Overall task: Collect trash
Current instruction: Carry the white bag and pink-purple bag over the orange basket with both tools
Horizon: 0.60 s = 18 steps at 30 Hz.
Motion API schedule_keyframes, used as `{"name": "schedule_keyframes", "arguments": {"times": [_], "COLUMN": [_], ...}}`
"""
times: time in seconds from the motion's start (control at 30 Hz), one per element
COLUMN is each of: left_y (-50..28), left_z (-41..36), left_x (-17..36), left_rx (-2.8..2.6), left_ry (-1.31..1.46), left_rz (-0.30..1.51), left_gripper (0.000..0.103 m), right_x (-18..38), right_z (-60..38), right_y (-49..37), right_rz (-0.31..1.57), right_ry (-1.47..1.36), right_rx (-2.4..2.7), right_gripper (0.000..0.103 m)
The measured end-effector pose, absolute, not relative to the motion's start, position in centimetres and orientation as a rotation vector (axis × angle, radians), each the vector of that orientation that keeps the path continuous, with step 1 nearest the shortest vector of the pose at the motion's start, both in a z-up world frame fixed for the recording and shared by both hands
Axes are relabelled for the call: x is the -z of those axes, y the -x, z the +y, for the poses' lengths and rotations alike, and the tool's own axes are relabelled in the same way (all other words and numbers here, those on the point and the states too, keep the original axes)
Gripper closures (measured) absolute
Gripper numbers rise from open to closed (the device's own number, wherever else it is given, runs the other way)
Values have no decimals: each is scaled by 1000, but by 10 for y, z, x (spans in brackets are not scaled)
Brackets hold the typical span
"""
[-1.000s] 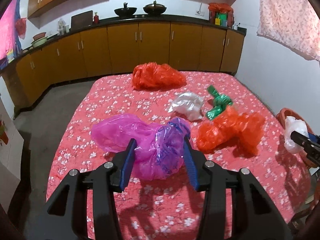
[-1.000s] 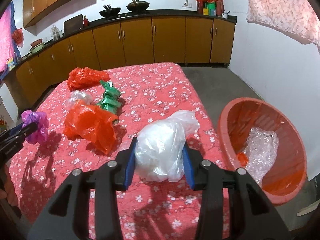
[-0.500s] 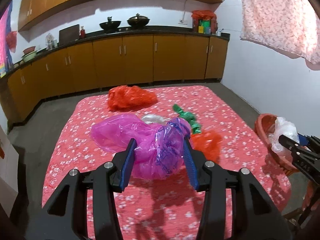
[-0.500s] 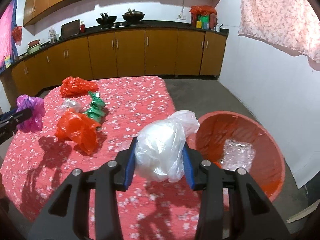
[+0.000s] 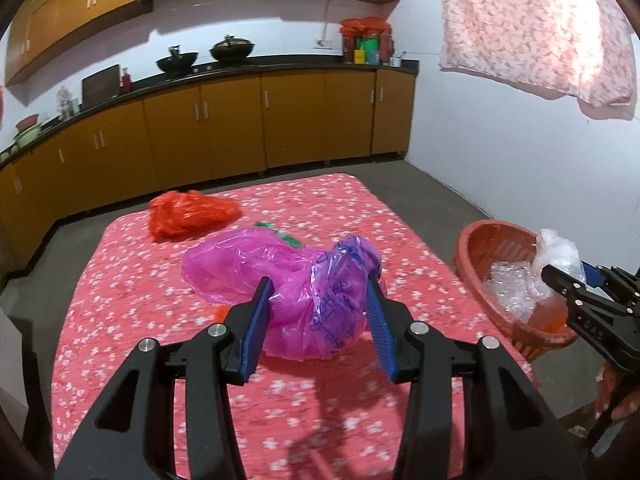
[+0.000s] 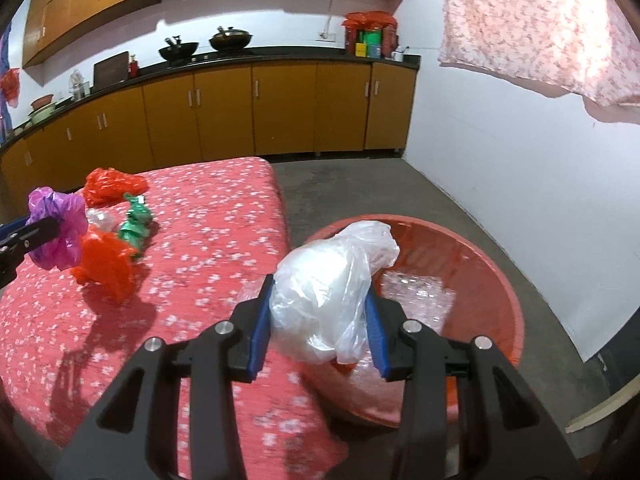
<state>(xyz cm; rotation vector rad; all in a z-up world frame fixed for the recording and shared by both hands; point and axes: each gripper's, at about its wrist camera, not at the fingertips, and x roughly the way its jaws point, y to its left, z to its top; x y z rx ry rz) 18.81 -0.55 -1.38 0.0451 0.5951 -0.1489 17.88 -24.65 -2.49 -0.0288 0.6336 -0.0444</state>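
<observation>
My left gripper (image 5: pixel 318 284) is shut on a magenta plastic bag (image 5: pixel 280 280) and holds it above the red flowered table (image 5: pixel 200 360). My right gripper (image 6: pixel 318 292) is shut on a clear white plastic bag (image 6: pixel 324 292) and holds it over the near rim of the orange basin (image 6: pixel 496 280), which has crumpled clear plastic (image 6: pixel 416 292) in it. The basin (image 5: pixel 480 240) and the right gripper (image 5: pixel 560 276) also show at the right of the left wrist view. On the table lie a red bag (image 6: pixel 108 184), a green wrapper (image 6: pixel 136 224), an orange bag (image 6: pixel 104 264) and a small clear bag (image 6: pixel 98 218).
The basin stands on the floor off the table's right edge. Brown kitchen cabinets (image 5: pixel 240 128) with woks on the counter run along the back wall. A flowered cloth (image 6: pixel 540 28) hangs at the upper right. Grey floor (image 6: pixel 360 184) lies between table and cabinets.
Both grippers have risen and swung right with their bags. The right gripper has gone from above the table to over the basin's near rim.
</observation>
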Motion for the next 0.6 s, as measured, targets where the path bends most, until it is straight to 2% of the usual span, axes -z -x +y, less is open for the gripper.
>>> {"name": "schedule_keyframes", "arguments": {"times": [0.6], "left_y": [-198], "left_z": [-75], "left_x": [21], "left_rx": [256], "left_ry": [-65], "left_rz": [609], "left_gripper": [56], "right_x": [35], "right_z": [-303], "right_y": [-179], "right_rz": [648], "right_ry": [2], "right_rx": [129], "right_gripper": [62]}}
